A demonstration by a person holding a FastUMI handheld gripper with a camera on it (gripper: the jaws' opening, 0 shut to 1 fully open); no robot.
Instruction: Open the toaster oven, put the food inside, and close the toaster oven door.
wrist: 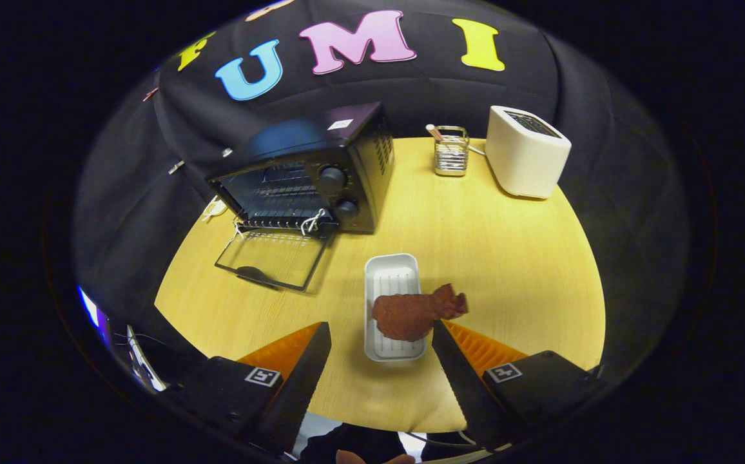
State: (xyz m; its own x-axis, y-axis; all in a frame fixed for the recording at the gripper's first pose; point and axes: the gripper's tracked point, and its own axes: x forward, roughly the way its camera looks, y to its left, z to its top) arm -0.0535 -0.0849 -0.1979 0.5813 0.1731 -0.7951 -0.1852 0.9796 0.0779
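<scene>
Looking down over the round pale-wood bench, I saw the black toaster oven at its far left, glass door dropped flat open. A white plastic tray lay between and just ahead of my tool's spread fingers, carrying the reddish-brown piece of meat, which overhung the tray's right rim near the right finger; nothing was gripped.

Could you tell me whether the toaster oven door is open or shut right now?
Open: the toaster oven has its glass door folded down flat on the table, exposing the rack inside.
</scene>
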